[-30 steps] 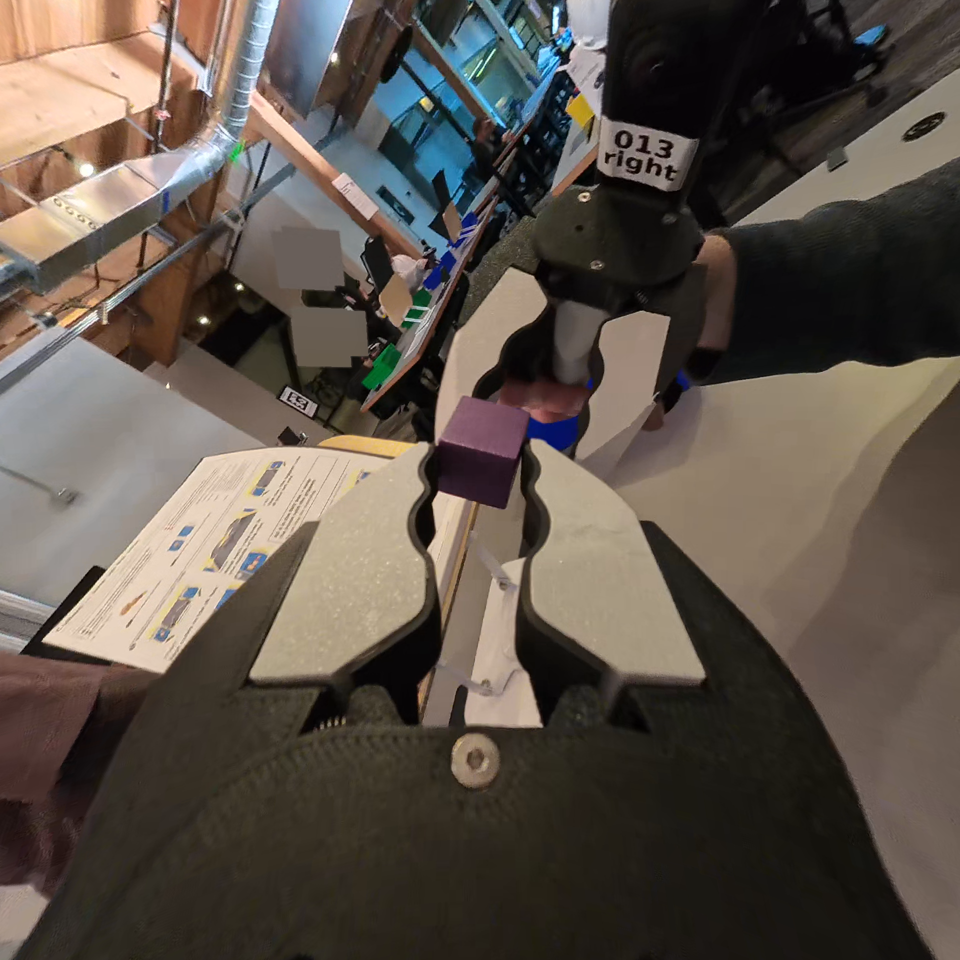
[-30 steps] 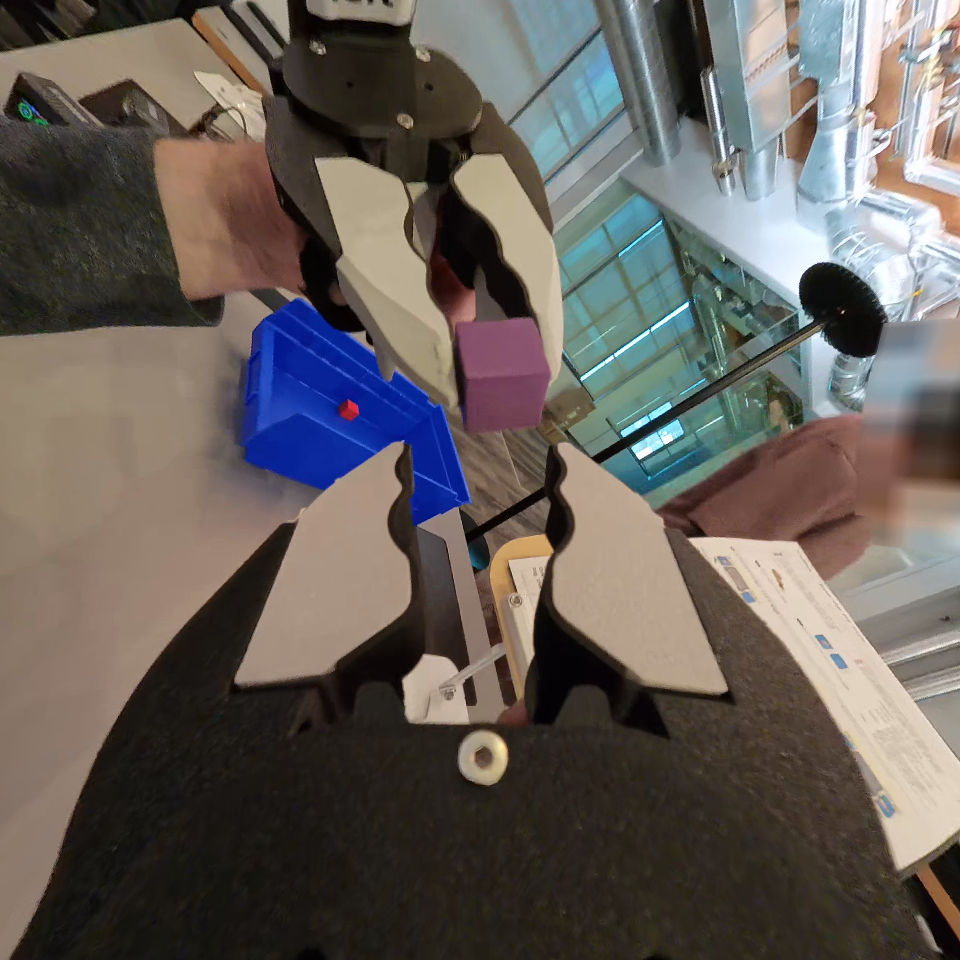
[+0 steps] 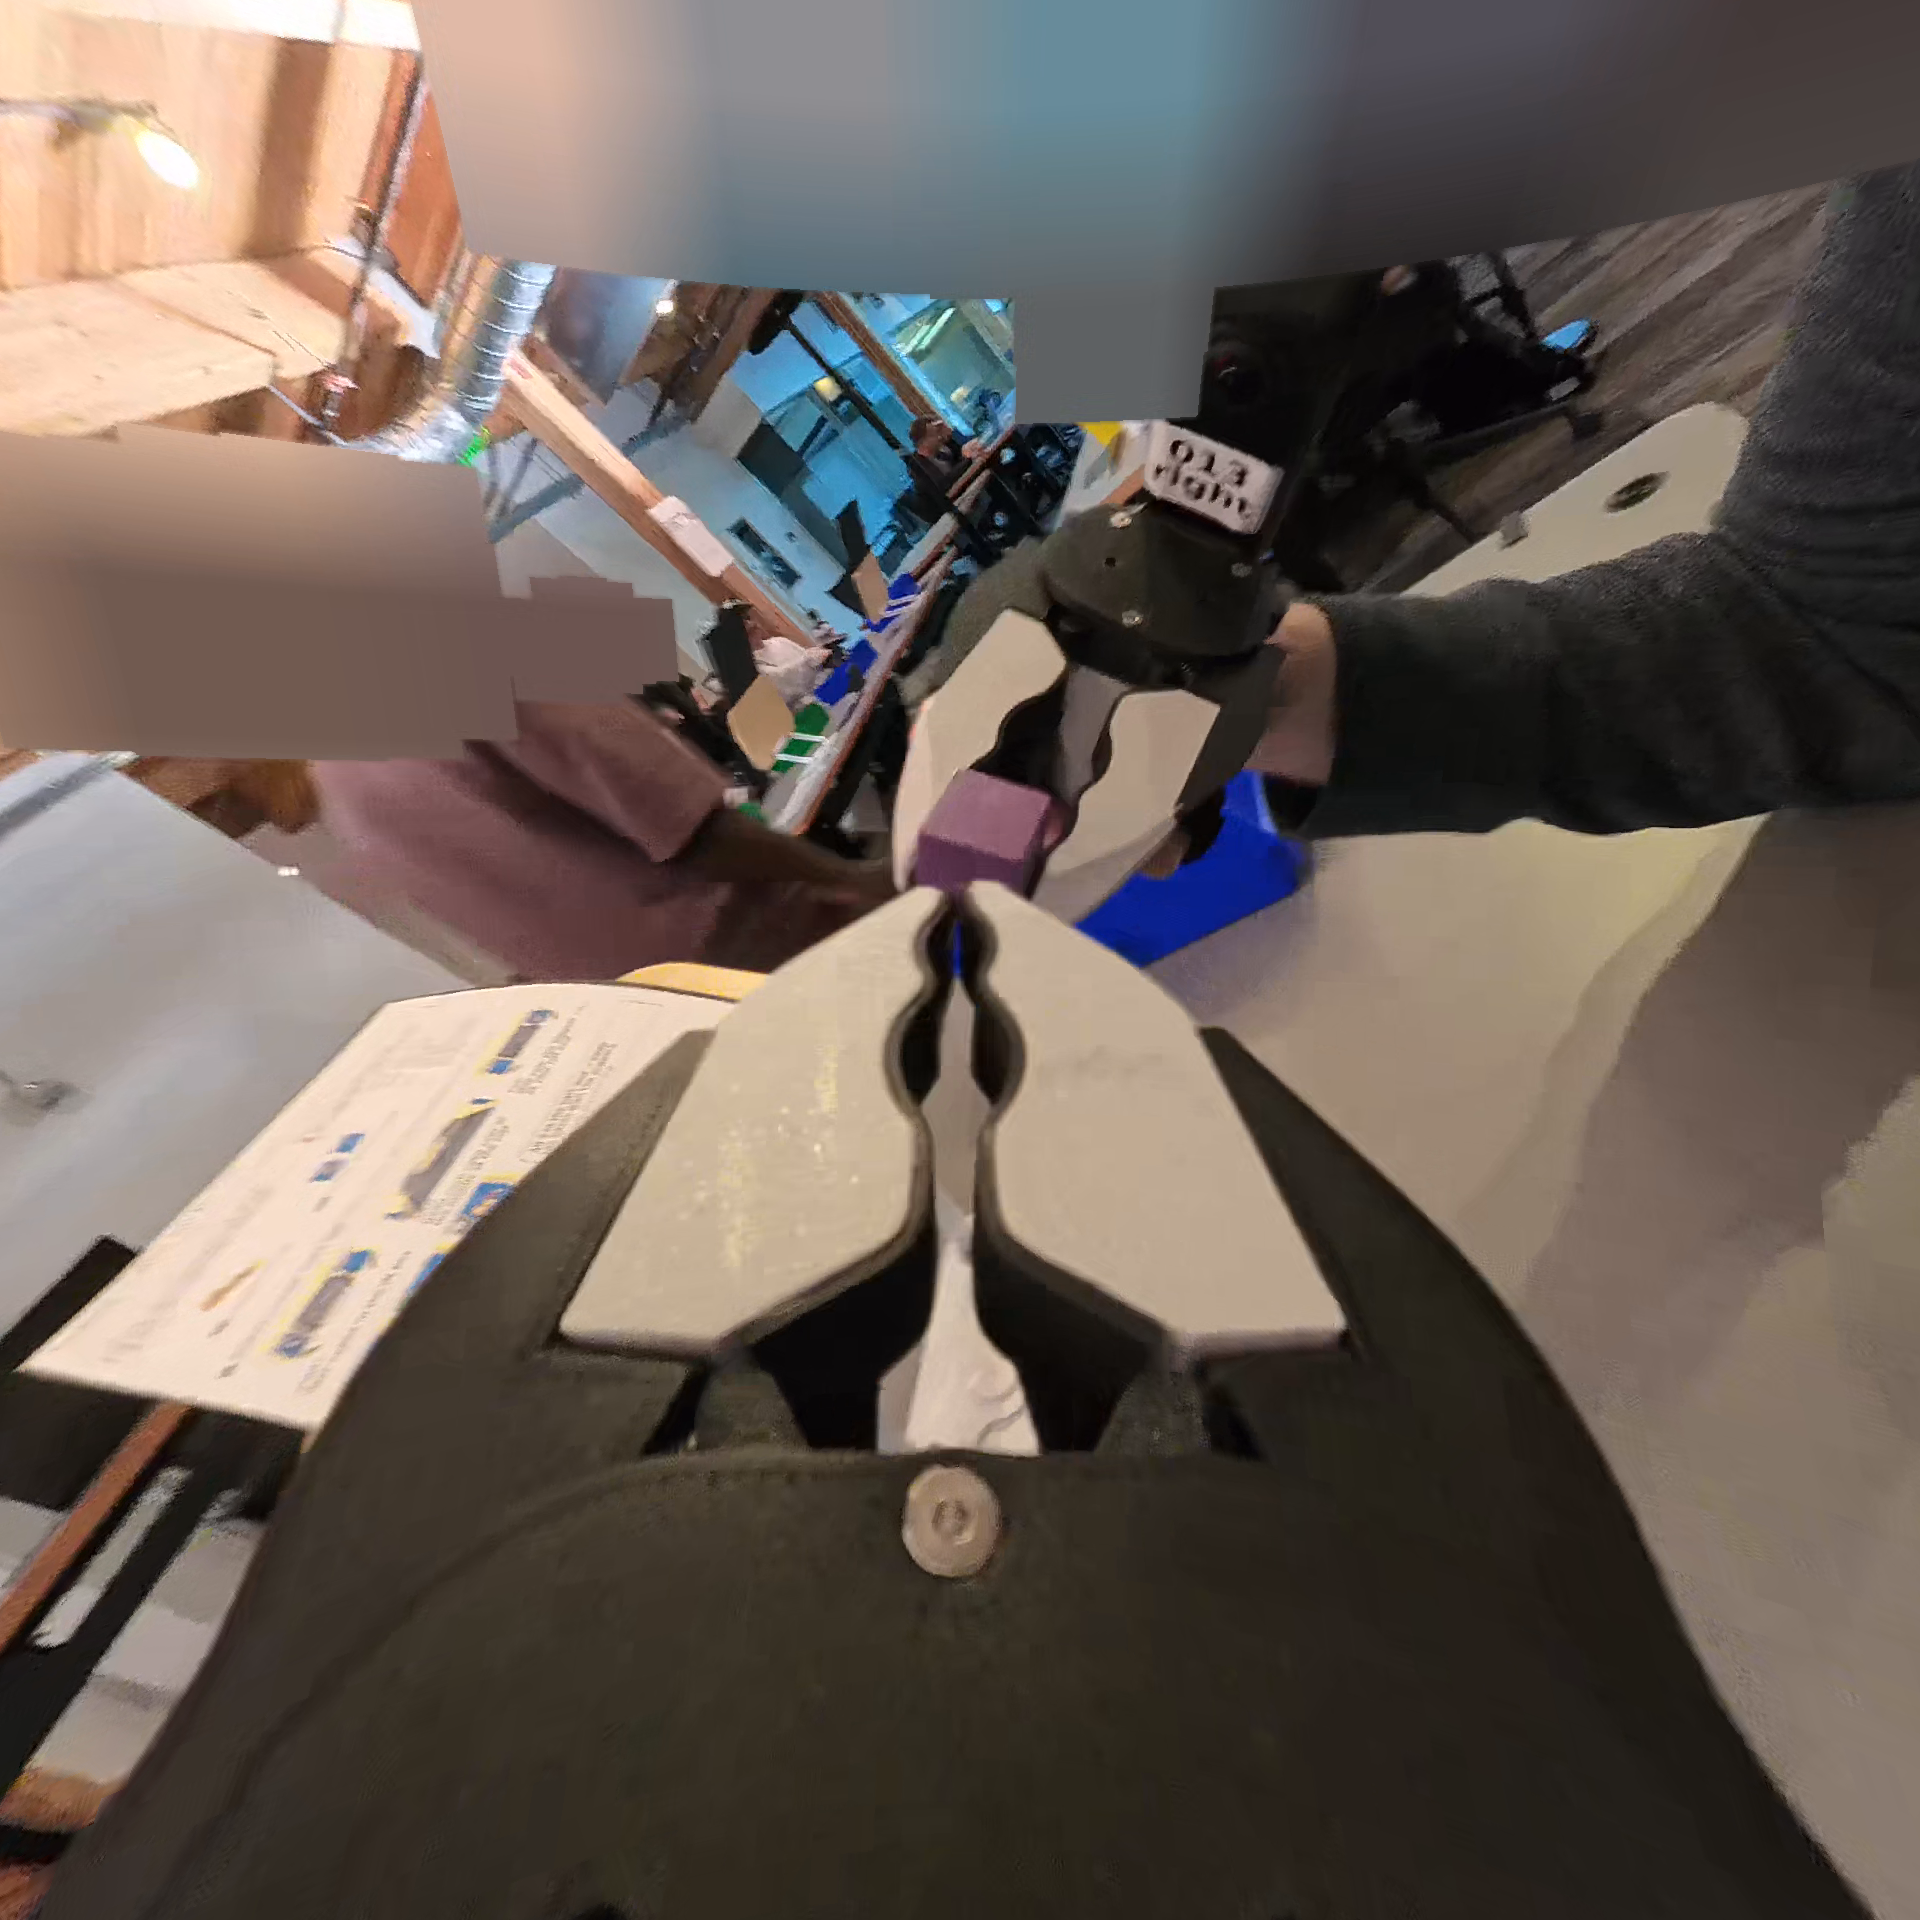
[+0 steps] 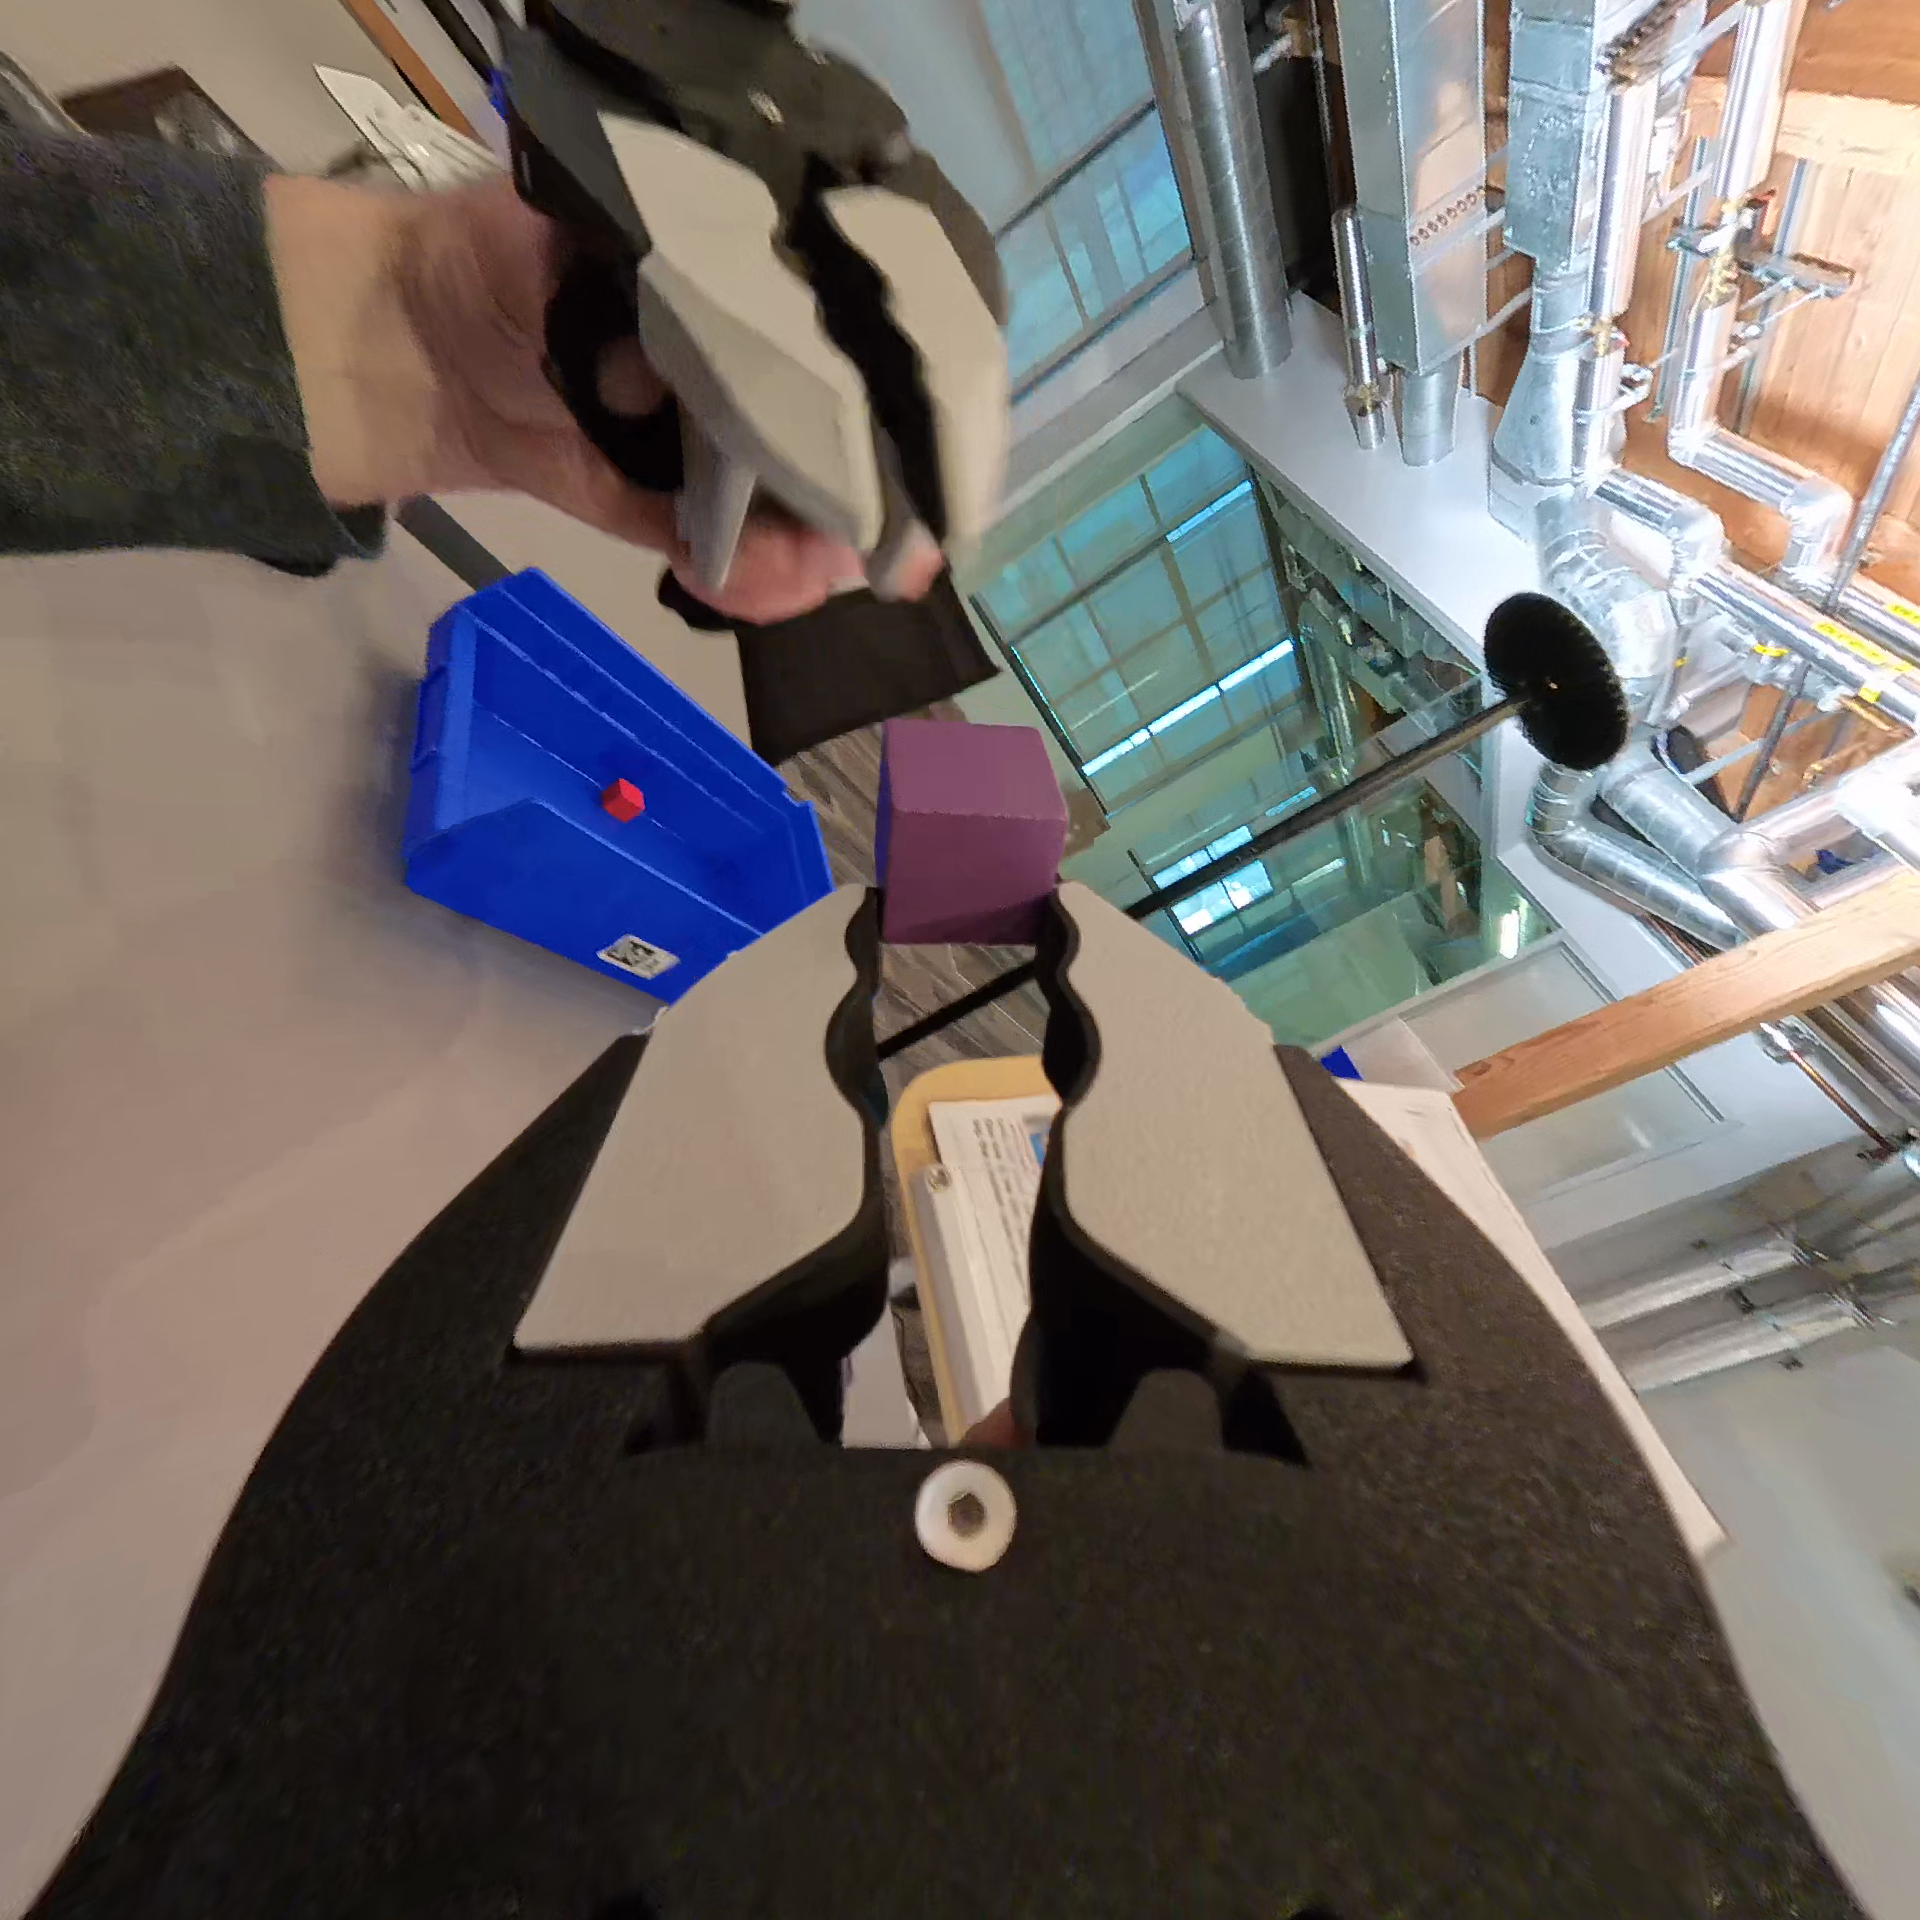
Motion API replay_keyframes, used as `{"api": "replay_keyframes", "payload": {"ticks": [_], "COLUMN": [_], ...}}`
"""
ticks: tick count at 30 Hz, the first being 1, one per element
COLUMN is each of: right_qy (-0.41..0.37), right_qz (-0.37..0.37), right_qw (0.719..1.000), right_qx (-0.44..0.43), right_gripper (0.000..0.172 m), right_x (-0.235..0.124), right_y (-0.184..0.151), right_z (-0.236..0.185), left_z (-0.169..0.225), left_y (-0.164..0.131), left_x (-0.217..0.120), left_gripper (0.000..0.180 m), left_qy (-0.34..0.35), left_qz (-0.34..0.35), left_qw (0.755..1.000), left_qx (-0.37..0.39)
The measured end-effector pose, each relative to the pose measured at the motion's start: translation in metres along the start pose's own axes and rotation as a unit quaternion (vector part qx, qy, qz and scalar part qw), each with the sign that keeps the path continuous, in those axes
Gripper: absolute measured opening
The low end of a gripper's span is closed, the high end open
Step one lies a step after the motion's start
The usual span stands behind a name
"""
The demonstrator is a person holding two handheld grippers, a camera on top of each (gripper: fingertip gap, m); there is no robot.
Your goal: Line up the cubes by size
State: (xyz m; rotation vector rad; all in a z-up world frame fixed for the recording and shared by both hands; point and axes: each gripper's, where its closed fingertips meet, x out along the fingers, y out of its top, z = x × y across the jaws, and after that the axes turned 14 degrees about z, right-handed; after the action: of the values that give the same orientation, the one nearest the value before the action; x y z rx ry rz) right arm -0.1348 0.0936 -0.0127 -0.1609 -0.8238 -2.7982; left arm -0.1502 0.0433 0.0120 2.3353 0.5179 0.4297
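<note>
The matte purple cube sits pinched between the right gripper fingertips – left gripper closed, bare, just beside it.

An open-plan workshop or lab in an industrial building: bare silver ducts and pipes fill the upper right of the right wrist view beside timber beams and big glass walls. Long workbenches with bins recede mid-frame in the left wrist view.
</note>
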Motion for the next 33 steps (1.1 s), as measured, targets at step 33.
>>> {"api": "replay_keyframes", "payload": {"ticks": [33], "right_qy": [0.239], "right_qz": [-0.668], "right_qw": [0.691], "right_qx": [0.139], "right_gripper": [0.028], "right_x": [-0.465], "right_y": [-0.299], "right_z": [0.012], "left_z": [-0.010], "left_y": [-0.018], "left_x": [-0.013], "left_gripper": [0.000], "left_qy": [0.031], "left_qz": [-0.114], "left_qw": [0.991], "left_qx": [0.059]}}
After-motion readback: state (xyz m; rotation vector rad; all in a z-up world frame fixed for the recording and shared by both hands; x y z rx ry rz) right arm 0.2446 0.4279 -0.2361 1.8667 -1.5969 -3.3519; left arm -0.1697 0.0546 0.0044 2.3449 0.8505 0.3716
